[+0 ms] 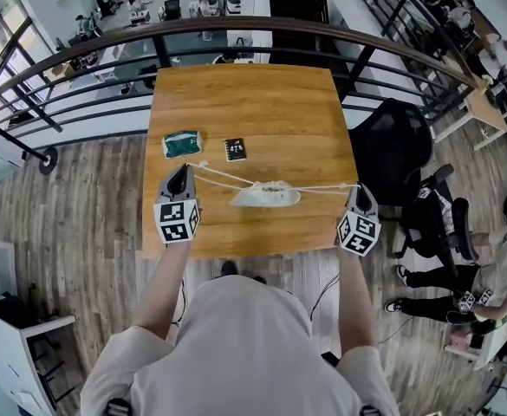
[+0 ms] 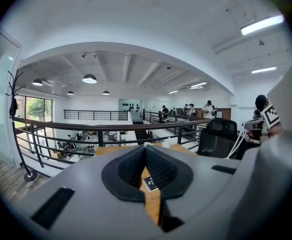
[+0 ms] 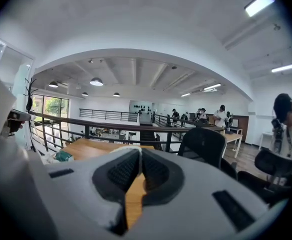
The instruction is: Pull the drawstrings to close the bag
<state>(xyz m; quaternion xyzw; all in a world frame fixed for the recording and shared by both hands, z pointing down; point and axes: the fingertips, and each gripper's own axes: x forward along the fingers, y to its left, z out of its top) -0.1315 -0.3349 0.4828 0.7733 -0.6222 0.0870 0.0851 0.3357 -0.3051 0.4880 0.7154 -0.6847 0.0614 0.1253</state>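
Observation:
A white drawstring bag (image 1: pixel 266 196) lies cinched on the wooden table (image 1: pixel 262 102), near its front edge. Two white drawstrings run out from it, pulled taut: one (image 1: pixel 223 176) to the left, the other (image 1: pixel 322 188) to the right. My left gripper (image 1: pixel 186 168) is shut on the left cord's end, above the table's left part. My right gripper (image 1: pixel 356 188) is shut on the right cord at the table's right edge. In the left gripper view the jaws (image 2: pixel 146 148) meet with a bit of white cord at the tip. The right gripper view shows the jaws (image 3: pixel 139 151) pinching white cord (image 3: pixel 128 149).
A green packet (image 1: pixel 182 144) and a small black card (image 1: pixel 235 149) lie on the table behind the left cord. A black office chair (image 1: pixel 392 150) stands by the table's right side. A dark railing (image 1: pixel 236 29) runs past the far edge. A seated person (image 1: pixel 496 258) is at the right.

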